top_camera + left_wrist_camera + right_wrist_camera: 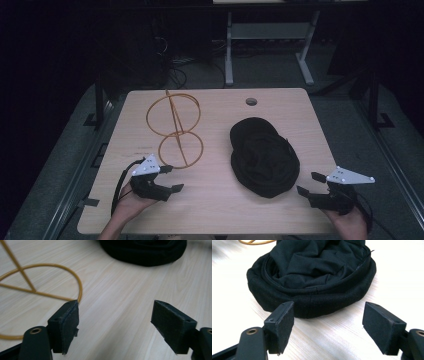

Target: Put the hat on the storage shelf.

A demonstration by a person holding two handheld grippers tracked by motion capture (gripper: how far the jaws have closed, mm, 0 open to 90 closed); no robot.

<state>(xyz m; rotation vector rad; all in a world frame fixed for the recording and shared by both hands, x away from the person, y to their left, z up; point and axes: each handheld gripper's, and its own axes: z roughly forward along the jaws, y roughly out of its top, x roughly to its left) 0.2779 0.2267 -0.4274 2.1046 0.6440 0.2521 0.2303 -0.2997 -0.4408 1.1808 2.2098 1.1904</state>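
my right hand-held gripper [312, 184] stands wide open with nothing between its jaws, hovering low over the worktop [215, 200]. just ahead of its jaws, near but not touching, lies the black cap [312, 277], slumped upside down so its crumpled lining faces up inside a thick rolled rim. it looks soft and light, floppy cloth that will fold wherever i pinch it, so i judge the near rim, facing my jaws, the best hold: the doubled band there is firmer than the loose crown and should not slip through the pads.

my left hand-held gripper [169, 179] is also spread wide and holds nothing. its outer pad sits just beside the lower ring of the gold wire stand [37, 280]; whether it touches the wire i cannot tell. the stand is thin, stiff hoops on a slanted rod, likely light and easy to tip, so a grip low on the rod or base ring would steady it.

both my hands come in from the near edge, palms cradling the grips from below, jaws pointing forward and slightly inward. the cap lies ahead and to the inside of my right gripper, the stand ahead of my left, with bare wood between them.
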